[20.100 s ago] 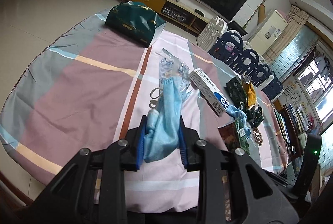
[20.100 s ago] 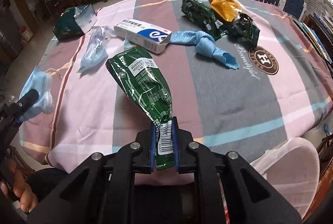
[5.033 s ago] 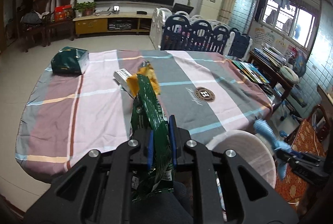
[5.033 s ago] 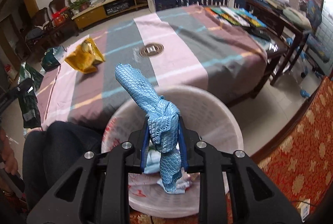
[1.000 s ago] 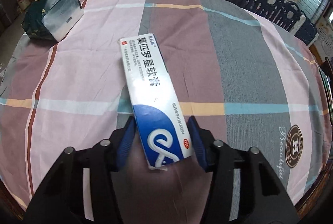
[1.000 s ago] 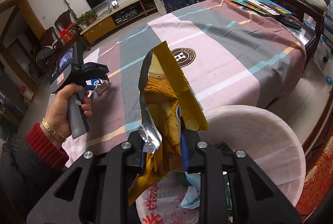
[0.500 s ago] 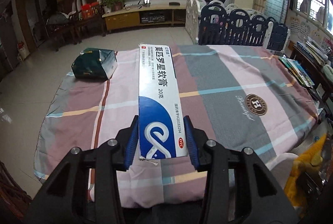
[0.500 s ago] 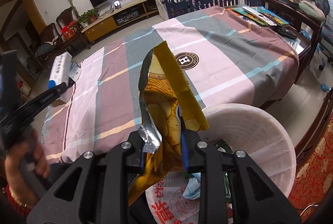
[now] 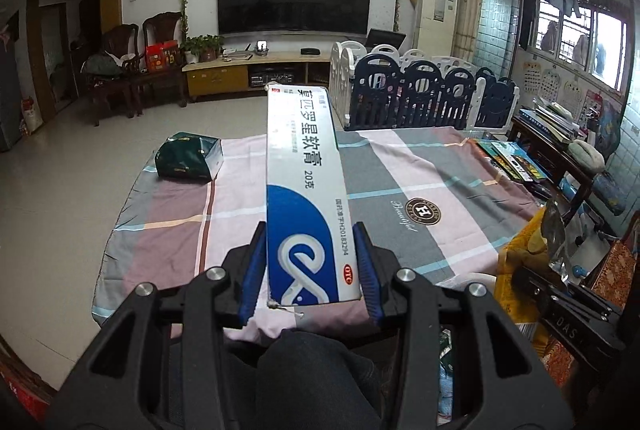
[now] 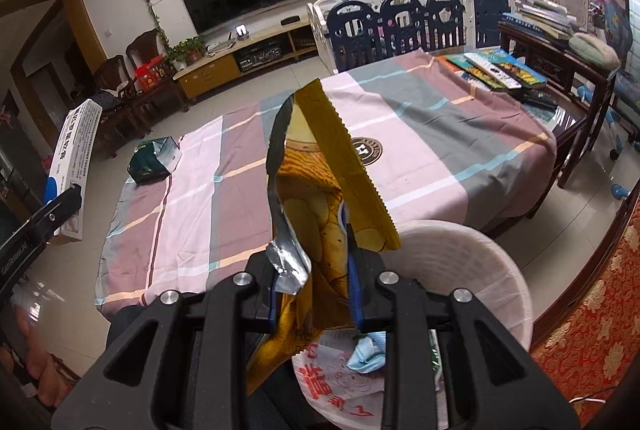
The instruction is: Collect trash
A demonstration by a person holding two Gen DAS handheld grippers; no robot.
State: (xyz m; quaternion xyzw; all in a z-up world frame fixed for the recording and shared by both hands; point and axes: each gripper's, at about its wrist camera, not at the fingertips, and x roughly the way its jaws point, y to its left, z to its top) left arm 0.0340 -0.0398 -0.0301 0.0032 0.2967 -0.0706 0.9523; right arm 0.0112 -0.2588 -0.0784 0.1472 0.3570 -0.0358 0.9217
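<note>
My left gripper (image 9: 310, 272) is shut on a long white and blue medicine box (image 9: 304, 190) and holds it upright in the air in front of the table. The box also shows at the left of the right wrist view (image 10: 74, 166). My right gripper (image 10: 316, 294) is shut on a crumpled yellow snack bag (image 10: 320, 190), held just left of and above the white trash basket (image 10: 480, 270). The basket holds a printed bag liner and other trash, including something light blue (image 10: 366, 350). The yellow bag shows at the right of the left wrist view (image 9: 524, 262).
The table (image 9: 400, 174) has a striped pink, grey and mauve cloth with a round logo (image 9: 423, 211). A dark green pack (image 9: 188, 160) lies at its far left corner. Books lie on a side table (image 9: 520, 158) to the right. A playpen fence (image 9: 424, 98) stands behind.
My left gripper has drawn back from the table and tilted up a little, the box still in it. My right gripper has stayed over the basket's edge with the yellow bag.
</note>
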